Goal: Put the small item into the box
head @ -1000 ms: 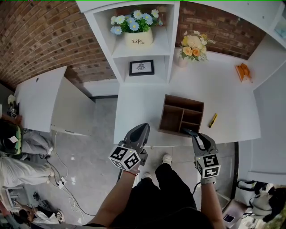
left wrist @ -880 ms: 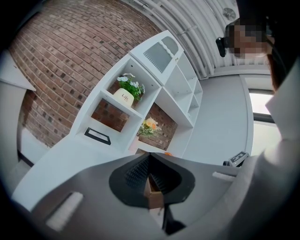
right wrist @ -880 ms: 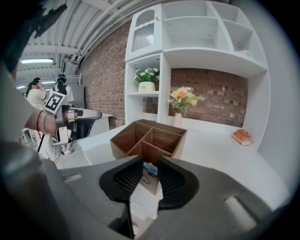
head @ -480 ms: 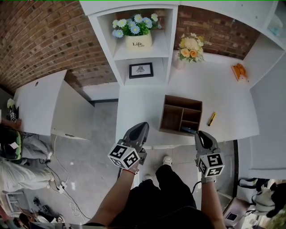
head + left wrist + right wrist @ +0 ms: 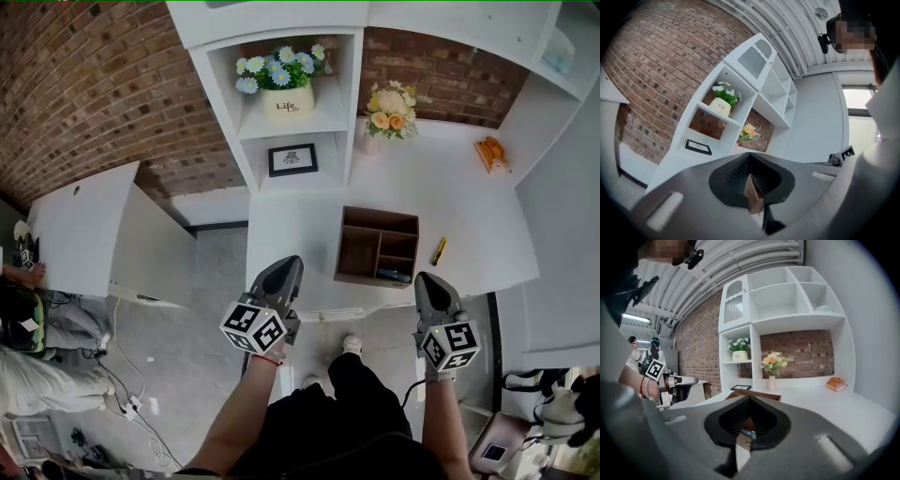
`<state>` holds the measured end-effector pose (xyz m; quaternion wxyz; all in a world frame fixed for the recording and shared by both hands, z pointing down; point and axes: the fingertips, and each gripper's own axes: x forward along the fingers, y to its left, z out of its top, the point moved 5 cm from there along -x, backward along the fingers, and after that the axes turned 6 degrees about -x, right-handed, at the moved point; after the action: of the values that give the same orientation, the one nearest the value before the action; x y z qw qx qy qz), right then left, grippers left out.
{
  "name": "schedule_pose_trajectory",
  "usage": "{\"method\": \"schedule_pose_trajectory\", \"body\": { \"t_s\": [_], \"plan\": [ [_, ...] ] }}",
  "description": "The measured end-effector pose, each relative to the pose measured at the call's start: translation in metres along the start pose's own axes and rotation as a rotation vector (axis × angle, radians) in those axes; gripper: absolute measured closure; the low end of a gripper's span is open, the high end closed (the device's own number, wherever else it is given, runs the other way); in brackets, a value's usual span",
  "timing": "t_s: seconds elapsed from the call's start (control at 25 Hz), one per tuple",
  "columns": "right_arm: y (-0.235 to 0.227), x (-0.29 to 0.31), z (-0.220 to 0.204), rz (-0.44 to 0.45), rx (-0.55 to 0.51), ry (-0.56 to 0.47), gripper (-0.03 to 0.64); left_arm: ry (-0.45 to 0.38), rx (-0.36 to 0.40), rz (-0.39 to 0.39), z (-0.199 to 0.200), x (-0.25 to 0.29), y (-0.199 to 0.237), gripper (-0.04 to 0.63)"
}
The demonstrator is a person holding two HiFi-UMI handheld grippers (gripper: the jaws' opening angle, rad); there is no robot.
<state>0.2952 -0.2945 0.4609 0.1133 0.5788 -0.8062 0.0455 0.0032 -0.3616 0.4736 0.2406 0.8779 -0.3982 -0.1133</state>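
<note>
A brown wooden box point(image 5: 361, 246) with open compartments stands near the front edge of the white desk point(image 5: 291, 234). A small dark and blue item point(image 5: 395, 276) lies in its front right compartment. My right gripper point(image 5: 427, 279) is shut and empty, just off the desk edge to the right of that compartment. In the right gripper view the jaws point(image 5: 750, 399) meet, and the blue item point(image 5: 749, 433) shows behind them. My left gripper point(image 5: 286, 266) is shut and empty, left of the box at the desk edge. Box wood point(image 5: 753, 197) shows past its jaws.
A yellow item point(image 5: 437, 251) lies on the desk right of the box. At the back are a vase of flowers point(image 5: 390, 112), an orange thing point(image 5: 491, 152) and a white shelf unit with a framed picture point(image 5: 292, 159) and a flower pot point(image 5: 286, 94). Another white table point(image 5: 84, 220) stands at left.
My right gripper has drawn back from the box front and to the right, leaving the dark item in the compartment. The left gripper has stayed roughly where it was.
</note>
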Motion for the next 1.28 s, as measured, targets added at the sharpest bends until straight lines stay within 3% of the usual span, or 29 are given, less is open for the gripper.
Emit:
{"method": "schedule_pose_trajectory", "body": {
  "t_s": [0.48, 1.28],
  "plan": [
    [0.009, -0.011, 0.026, -0.024, 0.004, -0.094, 0.614, -0.019, 0.031, -0.024, 0.019, -0.007, -0.003, 0.594],
    [0.027, -0.055, 0.034, -0.085, 0.005, -0.161, 0.614, -0.004, 0.043, -0.095, 0.019, -0.021, -0.023, 0.594]
  ]
}}
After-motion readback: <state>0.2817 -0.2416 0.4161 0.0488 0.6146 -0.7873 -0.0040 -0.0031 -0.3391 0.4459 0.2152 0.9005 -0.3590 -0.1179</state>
